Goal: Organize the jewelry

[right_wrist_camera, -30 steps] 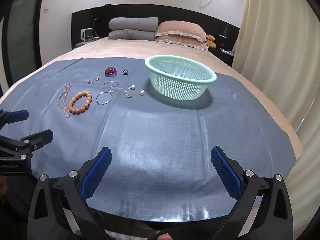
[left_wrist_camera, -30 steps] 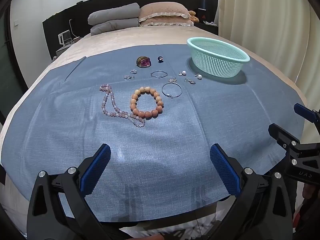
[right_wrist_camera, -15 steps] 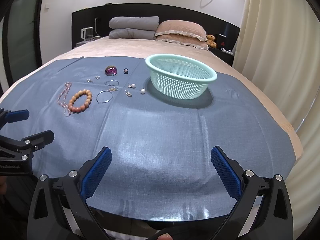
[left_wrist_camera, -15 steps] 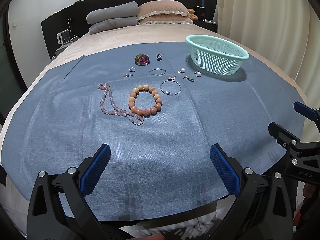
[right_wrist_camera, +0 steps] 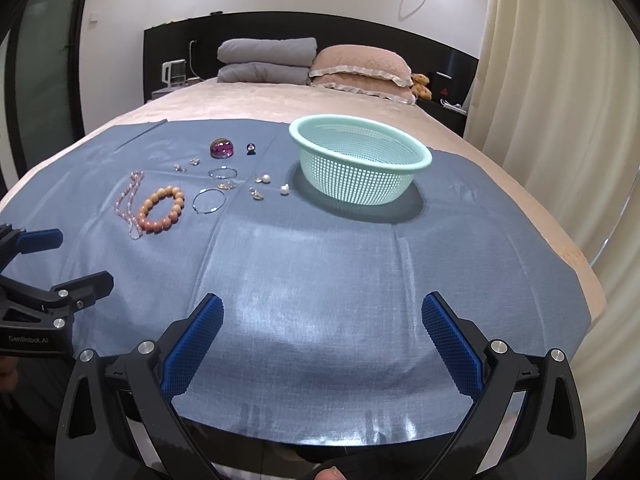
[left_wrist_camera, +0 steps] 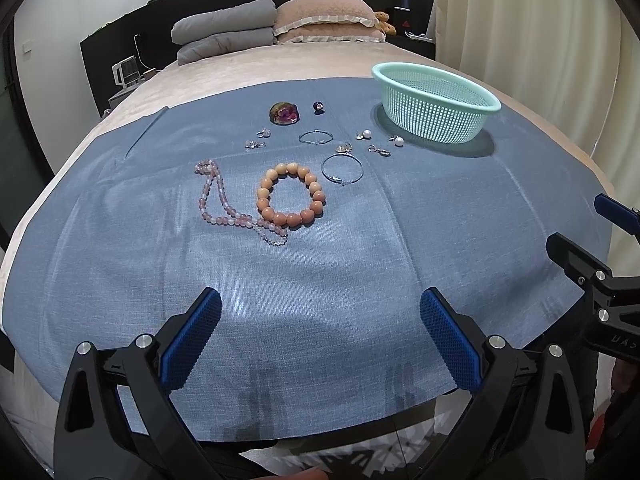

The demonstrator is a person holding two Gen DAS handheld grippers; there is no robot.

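Observation:
Jewelry lies on a blue cloth point(left_wrist_camera: 320, 272): an orange bead bracelet point(left_wrist_camera: 291, 194), a pink bead necklace point(left_wrist_camera: 224, 204), a silver bangle point(left_wrist_camera: 342, 169), a thinner bangle point(left_wrist_camera: 316, 136), pearl earrings point(left_wrist_camera: 366, 134), small rings and a purple glass dome point(left_wrist_camera: 284, 113). A mint mesh basket point(left_wrist_camera: 434, 102) stands at the right, empty as far as I see. My left gripper point(left_wrist_camera: 320, 312) is open and empty near the cloth's front edge. My right gripper point(right_wrist_camera: 322, 318) is open and empty, in front of the basket point(right_wrist_camera: 360, 160).
The cloth covers the foot of a beige bed point(right_wrist_camera: 256, 100). Grey folded blankets point(right_wrist_camera: 266, 60) and pink pillows point(right_wrist_camera: 362, 70) lie at the headboard. A cream curtain point(right_wrist_camera: 552, 120) hangs at the right.
The left gripper has drifted slightly; the jewelry now sits a little lower and left in its view. The right gripper has barely moved. Both stay open.

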